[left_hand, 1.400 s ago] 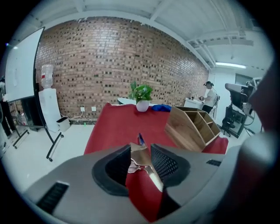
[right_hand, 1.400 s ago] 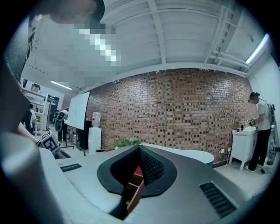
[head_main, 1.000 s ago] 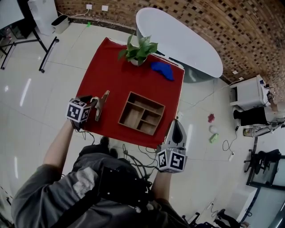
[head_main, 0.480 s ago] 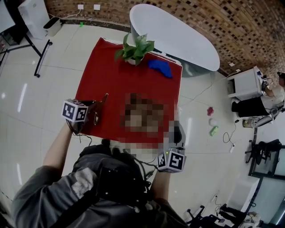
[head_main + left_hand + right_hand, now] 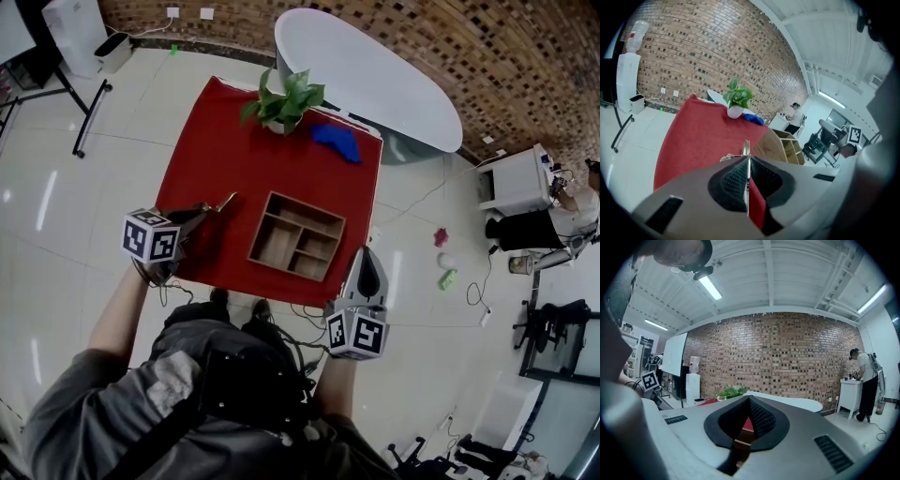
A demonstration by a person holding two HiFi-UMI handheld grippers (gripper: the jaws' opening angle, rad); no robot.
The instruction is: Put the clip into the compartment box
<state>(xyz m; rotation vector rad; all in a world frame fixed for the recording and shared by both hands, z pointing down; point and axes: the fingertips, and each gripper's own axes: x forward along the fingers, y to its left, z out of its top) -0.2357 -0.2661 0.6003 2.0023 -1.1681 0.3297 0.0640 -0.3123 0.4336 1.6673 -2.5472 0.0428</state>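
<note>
At left edge of bench (image 5: 234, 150), red cloth cover: left gripper (image 5: 746, 161) has its fingers closing on the thin brass-coloured metal clip (image 5: 746, 149). Pads already press flat on both faces of it. The clip stands edge-on between them, with its far end poking out past the fingertips toward the box. A wire loop shows at its left side. Cannot tell from the head view whether the clip is clear of the cloth.

Open wooden compartment box (image 5: 272, 246) sits mid-bench, right of the clip and apart from it. All compartments look bare: one large at near left, smaller ones at far and right.

Right gripper (image 5: 750, 400): fingers together, nothing between them, held off the near right corner of the bench, not touching the box.

Potted green plant (image 5: 284, 101) and a crumpled blue item (image 5: 337, 142) at far side, well off the route.

Judgement: grasp step, transfer not yet begun.

Risks:
- Grip is on a thin plate near one end, so the clip could pivot in the pads or slip out on the way across.
- Box dividers are narrow. A long clip released at a tilt could straddle a wall instead of dropping in.
- Box is unheld, so a knock from the left gripper would shift it on the cloth.
- Wire loop could snag the cloth on lift.
</note>
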